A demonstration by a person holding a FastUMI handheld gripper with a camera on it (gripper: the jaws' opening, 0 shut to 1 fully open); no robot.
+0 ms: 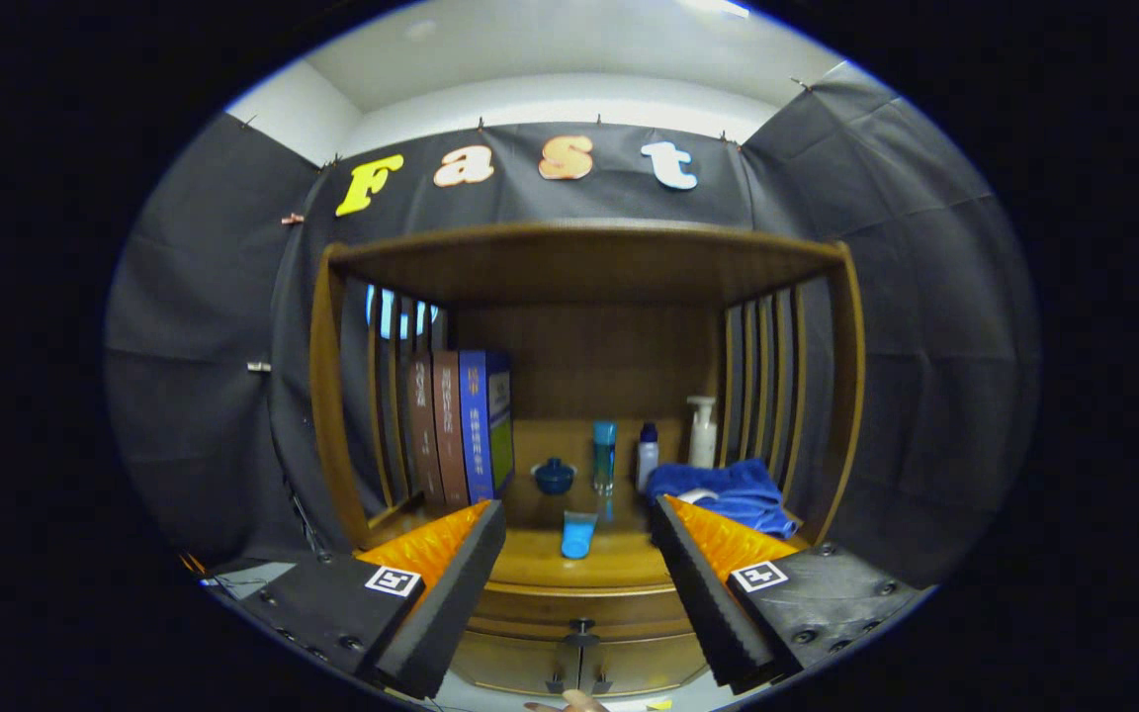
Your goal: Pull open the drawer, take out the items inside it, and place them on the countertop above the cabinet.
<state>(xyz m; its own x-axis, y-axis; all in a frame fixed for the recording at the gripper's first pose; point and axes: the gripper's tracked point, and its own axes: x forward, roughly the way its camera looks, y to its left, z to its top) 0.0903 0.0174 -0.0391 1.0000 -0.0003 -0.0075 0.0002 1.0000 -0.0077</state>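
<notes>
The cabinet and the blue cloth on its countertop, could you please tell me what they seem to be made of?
The cabinet looks like brown wood with a smooth, slightly glossy finish: grain lines show and its edges catch the light. The blue cloth seems a soft, matte towel fabric, lying in rumpled folds. The gripper is open.

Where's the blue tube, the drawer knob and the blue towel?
Blue tube [578, 535], gripper view, middle of its body, lying on the countertop.
Drawer knob [581, 628], gripper view, its round front, between the open claw's fingers.
Blue towel [728, 489], gripper view, top fold.
</notes>
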